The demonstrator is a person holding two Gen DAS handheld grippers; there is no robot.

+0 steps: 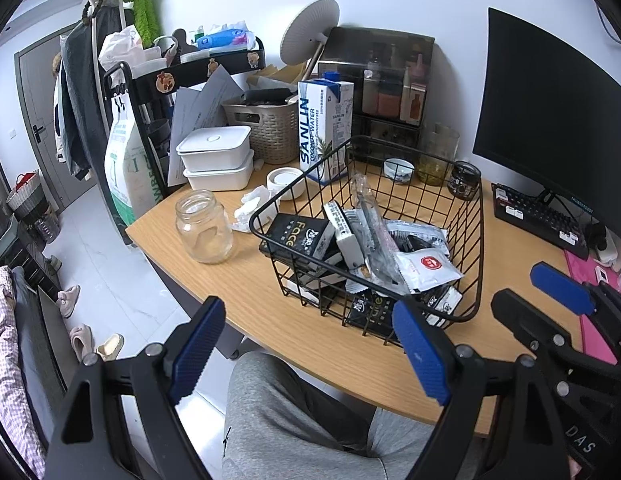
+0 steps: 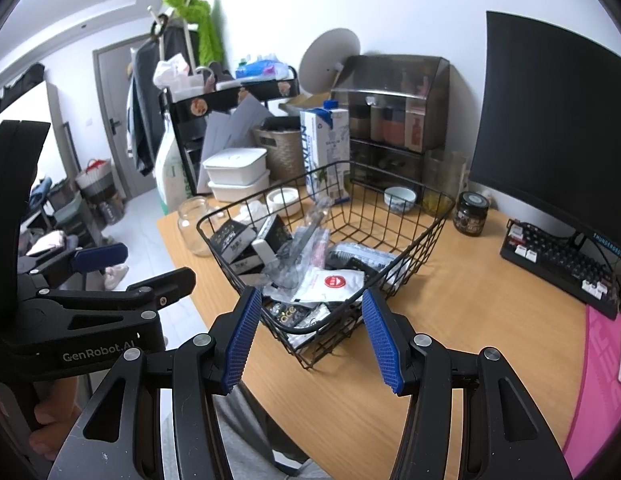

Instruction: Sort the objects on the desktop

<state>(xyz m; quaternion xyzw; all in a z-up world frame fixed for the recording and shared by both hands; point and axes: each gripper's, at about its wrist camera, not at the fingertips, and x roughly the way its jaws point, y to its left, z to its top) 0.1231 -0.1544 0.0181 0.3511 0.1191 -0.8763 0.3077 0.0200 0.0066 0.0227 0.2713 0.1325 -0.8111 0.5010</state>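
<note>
A black wire basket (image 1: 472,216) (image 2: 426,232) stands on the wooden desk (image 1: 270,312) (image 2: 470,312). It holds black "face" boxes (image 1: 300,232) (image 2: 234,240), a white packet with a red circle (image 1: 426,266) (image 2: 334,282) and clear wrappers. My left gripper (image 1: 310,350) is open and empty, held above the desk's near edge in front of the basket. My right gripper (image 2: 312,336) is open and empty, just before the basket's near corner. Each gripper shows in the other's view, the right one (image 1: 550,300) and the left one (image 2: 126,268).
An empty glass jar (image 1: 204,226) (image 2: 192,220) stands left of the basket, by crumpled tissue (image 1: 252,204). Behind are white lidded boxes (image 1: 216,158), a coconut water carton (image 1: 324,128), a small bowl (image 1: 398,170), a dark jar (image 1: 464,180) (image 2: 470,214), a monitor (image 1: 550,120) and a keyboard (image 2: 562,264). A pink mat (image 2: 598,380) lies right.
</note>
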